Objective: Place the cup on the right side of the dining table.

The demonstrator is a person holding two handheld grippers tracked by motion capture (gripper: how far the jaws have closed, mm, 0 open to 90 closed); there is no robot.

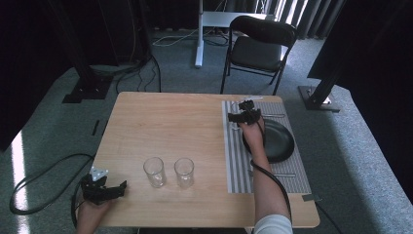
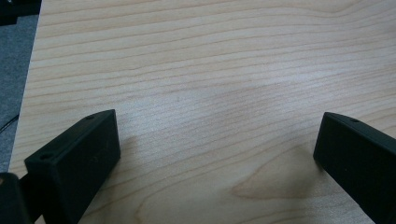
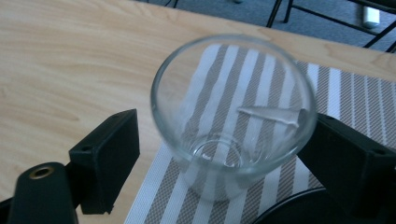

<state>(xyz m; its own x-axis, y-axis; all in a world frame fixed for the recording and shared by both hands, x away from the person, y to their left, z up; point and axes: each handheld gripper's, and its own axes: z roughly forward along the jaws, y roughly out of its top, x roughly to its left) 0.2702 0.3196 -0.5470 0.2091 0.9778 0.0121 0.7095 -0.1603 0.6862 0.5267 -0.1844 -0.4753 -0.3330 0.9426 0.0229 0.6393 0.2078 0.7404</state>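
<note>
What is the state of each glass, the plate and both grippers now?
Left gripper: open, over bare table.
Right gripper: open around placemat glass.
Placemat glass: upright, empty.
Left table glass: upright, empty.
Right table glass: upright, empty.
Black plate: flat on placemat.

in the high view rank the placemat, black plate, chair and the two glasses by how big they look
1. Striped placemat
2. Chair, though it stands farther off
3. Black plate
4. Left glass and right glass: alike, unranked
</note>
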